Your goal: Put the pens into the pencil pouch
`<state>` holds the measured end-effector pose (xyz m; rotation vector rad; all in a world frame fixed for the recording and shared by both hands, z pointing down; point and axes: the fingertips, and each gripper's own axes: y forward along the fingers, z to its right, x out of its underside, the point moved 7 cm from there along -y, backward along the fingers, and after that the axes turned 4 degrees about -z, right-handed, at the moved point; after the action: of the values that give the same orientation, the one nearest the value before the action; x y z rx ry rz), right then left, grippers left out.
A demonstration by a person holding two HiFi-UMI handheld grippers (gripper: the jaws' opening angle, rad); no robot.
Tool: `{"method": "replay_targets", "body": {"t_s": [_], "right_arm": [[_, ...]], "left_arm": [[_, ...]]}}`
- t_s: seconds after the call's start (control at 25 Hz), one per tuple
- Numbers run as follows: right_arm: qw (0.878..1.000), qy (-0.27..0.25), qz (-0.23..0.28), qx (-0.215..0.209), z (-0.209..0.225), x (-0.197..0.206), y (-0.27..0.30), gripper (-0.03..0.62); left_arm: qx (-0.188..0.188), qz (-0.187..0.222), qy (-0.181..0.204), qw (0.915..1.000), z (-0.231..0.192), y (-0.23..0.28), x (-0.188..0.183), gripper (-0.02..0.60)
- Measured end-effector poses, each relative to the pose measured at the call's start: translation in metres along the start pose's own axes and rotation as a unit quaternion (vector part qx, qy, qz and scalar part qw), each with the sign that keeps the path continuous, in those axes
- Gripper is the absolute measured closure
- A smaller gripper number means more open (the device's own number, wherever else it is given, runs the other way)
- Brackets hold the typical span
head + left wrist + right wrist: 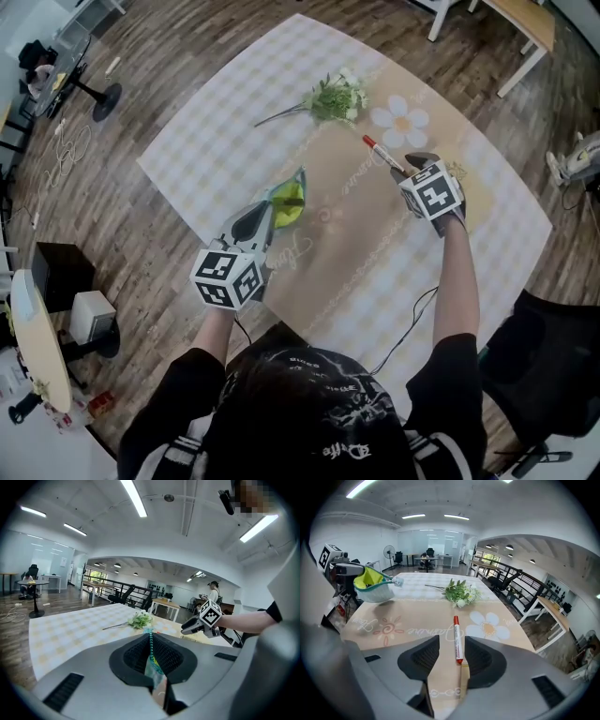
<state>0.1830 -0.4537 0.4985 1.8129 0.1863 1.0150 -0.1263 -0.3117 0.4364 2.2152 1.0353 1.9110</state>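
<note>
the red-and-white pen [457,639] lies on the tan band of the tablecloth [216,141], right of centre and well in from the edges. it sits untouched between the spread jaws of the right gripper [452,660]. to its left, the left gripper [267,220], jaws pinched together on the rim, holds up the open green pencil pouch [286,202]. cursive print beside the pen is unreadable. bare cloth lies between pen and pouch, and a flower sprig [336,97] lies farther off.

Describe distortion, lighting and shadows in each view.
Head view: wide-angle lens bows the table edges; light even, no glare. Left gripper view: fisheye with dark corners, ceiling strip lights blown out. Right gripper view: fisheye too; red pen sharp, pencil pouch casts a soft shadow beneath.
</note>
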Motion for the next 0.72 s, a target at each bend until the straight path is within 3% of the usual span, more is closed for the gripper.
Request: {"method": "replay_targets", "body": {"t_s": [0.28,0.44,0.72], "right_arm": [[0.999,0.005,-0.032,-0.007,0.032,0.014,0.046,0.427],[0.998,-0.002,-0.057,0.007,0.009,0.020,0.061,0.442],[0.994,-0.029,-0.101,0.009,0.008,0.015,0.073,0.461]], "left_arm": [[-0.015,-0.005,-0.005,0.9999,0.004,0.030,-0.015,0.548],[0.000,-0.006,-0.020,0.9998,-0.009,0.011,0.002,0.548],[0.008,-0.014,-0.023,0.9996,-0.011,0.014,0.006,0.548]]}}
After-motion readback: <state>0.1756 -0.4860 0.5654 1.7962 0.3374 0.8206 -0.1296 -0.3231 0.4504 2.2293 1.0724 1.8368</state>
